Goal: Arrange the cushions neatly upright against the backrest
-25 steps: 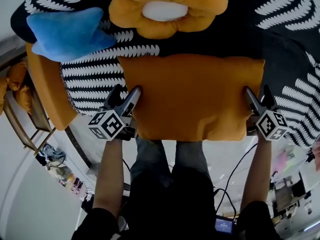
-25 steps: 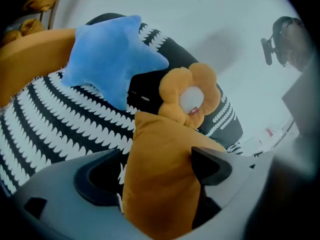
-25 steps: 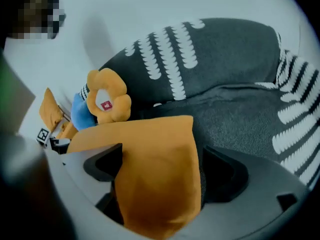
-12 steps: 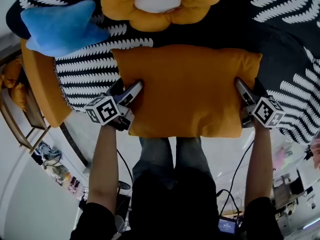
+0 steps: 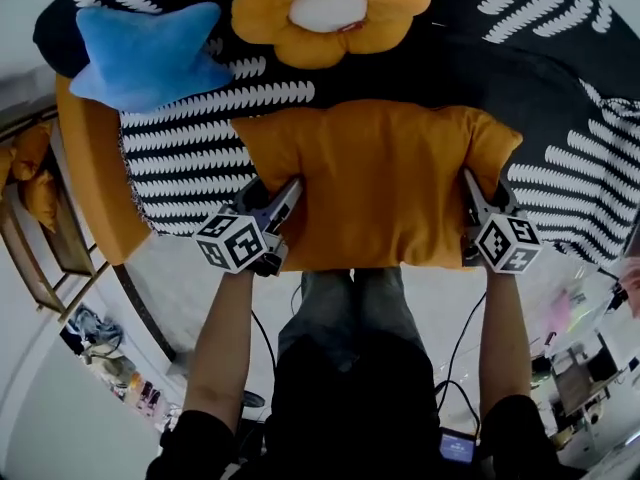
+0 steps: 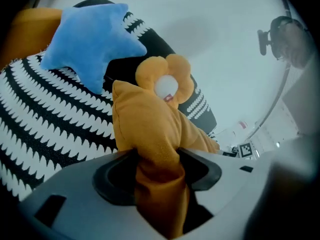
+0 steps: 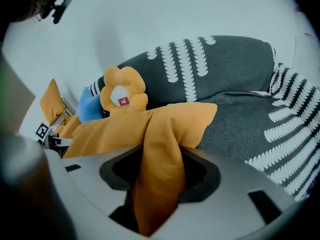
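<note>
Clamping 2 side edges of the orange cushion (image 5: 385, 183), the left gripper (image 5: 281, 197) and right gripper (image 5: 469, 192) have just been closing on its fabric, so raising it against the backrest (image 7: 225, 59) looks next.

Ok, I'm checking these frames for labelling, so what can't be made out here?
Head view: the flower cushion is cut off by the top edge; the sofa under the orange cushion is hidden by it.
Right gripper view: the blue star cushion is mostly hidden behind the flower cushion.
Left gripper view: the flower cushion's red tag is too small to read.
</note>
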Motion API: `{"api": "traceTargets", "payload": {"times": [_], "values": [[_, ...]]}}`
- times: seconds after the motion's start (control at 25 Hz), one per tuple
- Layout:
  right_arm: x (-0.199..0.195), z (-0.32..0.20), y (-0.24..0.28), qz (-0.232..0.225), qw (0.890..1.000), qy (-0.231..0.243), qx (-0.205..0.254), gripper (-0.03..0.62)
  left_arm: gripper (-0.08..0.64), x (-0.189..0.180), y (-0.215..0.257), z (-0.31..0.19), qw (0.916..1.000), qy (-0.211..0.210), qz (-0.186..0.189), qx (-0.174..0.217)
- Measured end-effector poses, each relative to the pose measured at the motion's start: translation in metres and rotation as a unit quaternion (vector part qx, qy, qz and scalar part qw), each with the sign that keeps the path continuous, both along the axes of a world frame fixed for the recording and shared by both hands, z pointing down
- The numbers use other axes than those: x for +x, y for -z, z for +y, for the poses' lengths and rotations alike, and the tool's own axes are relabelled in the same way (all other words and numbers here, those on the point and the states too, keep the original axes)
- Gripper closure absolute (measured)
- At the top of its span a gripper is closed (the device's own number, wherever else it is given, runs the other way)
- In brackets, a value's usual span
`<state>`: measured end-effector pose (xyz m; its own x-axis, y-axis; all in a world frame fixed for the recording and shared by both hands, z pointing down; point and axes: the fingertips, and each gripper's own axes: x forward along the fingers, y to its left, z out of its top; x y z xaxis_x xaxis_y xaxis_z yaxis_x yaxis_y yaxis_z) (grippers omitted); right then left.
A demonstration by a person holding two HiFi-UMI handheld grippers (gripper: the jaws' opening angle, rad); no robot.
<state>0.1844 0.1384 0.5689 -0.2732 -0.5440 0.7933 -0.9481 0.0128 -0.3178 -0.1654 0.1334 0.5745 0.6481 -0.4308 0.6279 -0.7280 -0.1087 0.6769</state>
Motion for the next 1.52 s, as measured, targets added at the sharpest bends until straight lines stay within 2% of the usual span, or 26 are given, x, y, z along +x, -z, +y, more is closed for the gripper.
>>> {"api": "traceTargets", "payload": {"times": [0.16,0.28,0.48,0.76,0.96,1.2,1.32,1.52], "values": [[-0.018,0.018,0.03,-0.016,1.0,-0.016,0.001,0.382,0.313,-0.006,0.046,0.006,0.9991,-0.02,0.0,0.036],[-0.027,0.015,0.061,-0.028,0.998,-0.04,0.035,0.385,0.314,-0.014,0.093,-0.009,0.9959,-0.039,-0.005,0.082],[-0.039,0.02,0.137,-0.039,0.995,-0.061,0.073,0.38,0.311,-0.027,0.179,-0.021,0.9885,-0.069,-0.01,0.134],[-0.006,0.023,0.222,-0.027,0.987,-0.096,0.124,0.374,0.305,0.006,0.257,-0.042,0.9783,-0.104,0.007,0.179],[0.055,0.017,0.261,-0.008,0.977,-0.136,0.163,0.373,0.304,0.072,0.286,-0.072,0.9695,-0.13,0.021,0.207],[0.169,0.018,0.267,-0.016,0.968,-0.176,0.179,0.373,0.301,0.193,0.295,-0.094,0.963,-0.152,0.014,0.222],[0.233,0.01,0.266,-0.028,0.97,-0.17,0.173,0.373,0.301,0.254,0.298,-0.096,0.9663,-0.139,0.002,0.216],[0.32,-0.028,0.276,-0.043,0.978,-0.106,0.172,0.368,0.285,0.323,0.305,-0.092,0.9756,-0.075,-0.018,0.206]]}}
